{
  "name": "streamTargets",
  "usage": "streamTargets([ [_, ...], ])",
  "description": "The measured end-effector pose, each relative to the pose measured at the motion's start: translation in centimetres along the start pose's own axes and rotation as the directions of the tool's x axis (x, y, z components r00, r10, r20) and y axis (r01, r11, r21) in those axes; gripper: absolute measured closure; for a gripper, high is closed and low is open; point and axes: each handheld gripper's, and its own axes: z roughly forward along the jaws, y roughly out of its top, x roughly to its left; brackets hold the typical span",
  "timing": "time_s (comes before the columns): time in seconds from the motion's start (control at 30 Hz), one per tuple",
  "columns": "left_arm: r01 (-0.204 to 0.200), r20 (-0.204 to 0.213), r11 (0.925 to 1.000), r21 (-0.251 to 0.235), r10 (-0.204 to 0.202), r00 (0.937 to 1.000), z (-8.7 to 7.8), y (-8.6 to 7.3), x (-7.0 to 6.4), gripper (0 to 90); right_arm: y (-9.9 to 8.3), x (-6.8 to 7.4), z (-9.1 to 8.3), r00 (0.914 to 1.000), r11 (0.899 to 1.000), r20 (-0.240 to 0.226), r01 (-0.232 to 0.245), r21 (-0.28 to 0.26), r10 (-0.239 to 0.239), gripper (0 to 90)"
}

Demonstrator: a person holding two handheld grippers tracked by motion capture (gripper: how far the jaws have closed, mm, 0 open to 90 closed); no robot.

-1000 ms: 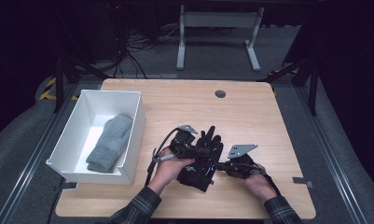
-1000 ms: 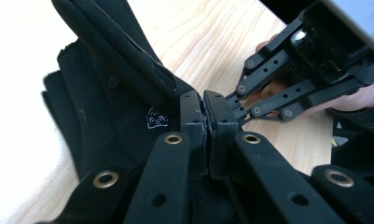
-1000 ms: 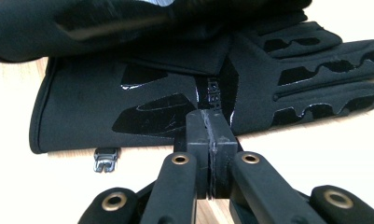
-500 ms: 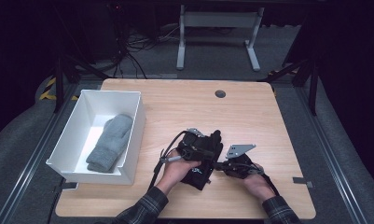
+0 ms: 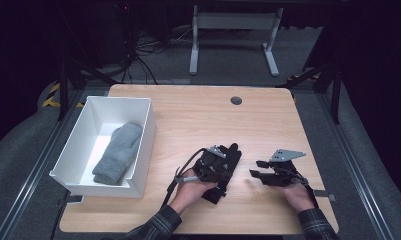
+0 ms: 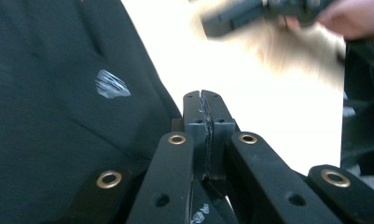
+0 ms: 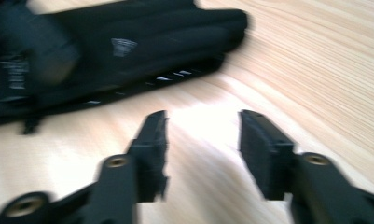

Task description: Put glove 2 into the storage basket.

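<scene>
A black glove [image 5: 232, 153] lies flat on the wooden table, near the front edge. My left gripper [image 5: 227, 168] rests on top of it with its jaws pressed together. In the left gripper view the left gripper [image 6: 202, 100] is shut, with the black glove [image 6: 58, 116] beside and beneath it and no fabric visible between the tips. My right gripper [image 5: 257, 168] stands open just right of the glove, apart from it. In the right gripper view the right gripper [image 7: 203, 135] holds nothing, and the black glove [image 7: 128, 42] lies beyond its tips.
A white bin [image 5: 144, 131] stands at the table's left side with a grey mitten [image 5: 118, 152] inside it. A round cable hole [image 5: 236, 100] sits near the far edge. The right hand and its gripper [image 6: 250, 14] appear blurred in the left gripper view.
The right gripper has drawn back to the right, away from the glove it was touching. The left gripper has shifted right and now lies over the glove.
</scene>
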Motion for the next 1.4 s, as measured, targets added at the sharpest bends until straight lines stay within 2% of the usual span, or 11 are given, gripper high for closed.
streamTargets([
  [0.1, -0.028, -0.041, 0.9978, 0.061, 0.030, 0.9987, 0.6, -0.4, -0.6, 89.8, -0.5, -0.7, 0.1, 0.9991, 1.000, 0.041, -0.014, 0.007, 0.014, 38.5],
  [0.33, -0.054, -0.097, 0.9935, 0.100, 0.064, 0.9932, -0.6, -1.6, -0.8, 89.9, -0.8, -1.3, 0.3, 0.9952, 1.000, 0.097, -0.014, 0.020, 0.012, 31.2],
  [0.7, -0.073, -0.168, 0.9935, 0.088, 0.087, 0.9820, -4.0, -3.1, 0.0, 88.5, -1.1, -1.2, 0.8, 0.9934, 1.000, 0.115, 0.002, 0.030, -0.005, 24.2],
  [0.8, -0.086, -0.181, 0.9936, 0.072, 0.098, 0.9786, -4.6, -2.7, 0.0, 81.2, -1.0, -1.2, 0.8, 0.9935, 0.999, 0.113, 0.003, 0.033, -0.007, 23.1],
  [0.87, -0.098, -0.225, 0.9946, 0.035, 0.103, 0.9689, -5.5, -1.9, 0.2, 65.2, -1.0, -1.3, 0.8, 0.9932, 0.999, 0.116, 0.003, 0.033, -0.007, 22.2],
  [0.93, -0.099, -0.235, 0.9947, 0.030, 0.103, 0.9666, -5.6, -1.6, 0.3, 57.2, -1.0, -1.3, 0.8, 0.9928, 0.999, 0.120, 0.002, 0.035, -0.006, 21.8],
  [0.97, -0.121, -0.265, 0.9925, 0.022, 0.122, 0.9565, -5.8, -1.1, 0.6, 52.5, -1.0, -1.3, 0.9, 0.9928, 0.999, 0.120, 0.000, 0.035, -0.004, 21.5],
  [1.0, -0.121, -0.265, 0.9925, 0.022, 0.122, 0.9565, -5.8, -1.1, 0.6, 48.4, -1.0, -1.3, 0.9, 0.9928, 0.999, 0.120, 0.000, 0.035, -0.004, 21.5],
  [1.23, -0.139, -0.316, 0.9893, 0.046, 0.146, 0.9375, -4.6, 0.3, 2.7, 28.2, -1.0, -1.3, 0.9, 0.9927, 0.999, 0.120, -0.001, 0.035, -0.003, 21.2],
  [1.37, -0.123, -0.329, 0.9891, 0.081, 0.143, 0.9334, -3.8, 0.2, 3.5, 21.1, -1.0, -1.3, 0.9, 0.9927, 0.999, 0.121, -0.001, 0.035, -0.003, 21.0],
  [1.4, -0.119, -0.344, 0.9883, 0.095, 0.145, 0.9277, -3.5, 0.2, 3.8, 19.6, -1.0, -1.3, 0.9, 0.9925, 0.999, 0.122, -0.002, 0.035, -0.002, 20.9],
])
